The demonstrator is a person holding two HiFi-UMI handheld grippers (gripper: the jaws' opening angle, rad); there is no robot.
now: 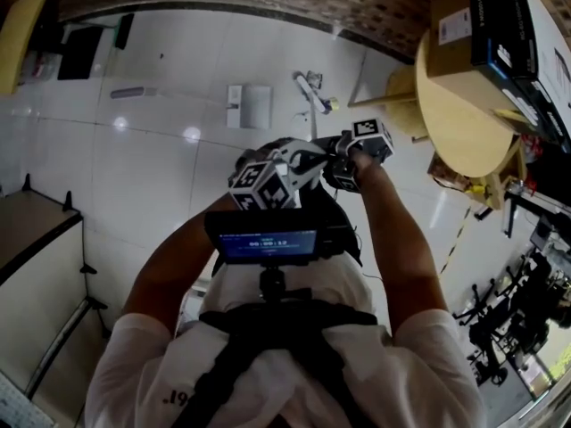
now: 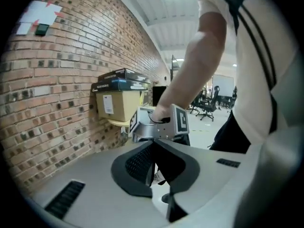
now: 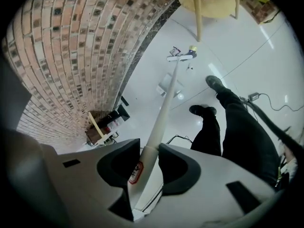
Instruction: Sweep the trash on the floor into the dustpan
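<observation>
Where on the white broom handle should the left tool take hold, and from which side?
Grip the bare broom handle just beyond the right tool, which holds its upper end. It is thin, round and slants to the floor, so open the left tool and come sideways, jaws across it.

The person's two arms reach forward from a white shirt crossed by a black harness (image 1: 268,346). The left gripper (image 1: 268,184) and the right gripper (image 1: 361,145) are held close together over the white tiled floor (image 1: 152,159). Beyond them, the head of the broom (image 1: 312,94) rests near a pale dustpan (image 1: 250,105). To the right, a round wooden table (image 1: 459,127) carries a cardboard box (image 1: 453,16).
</observation>
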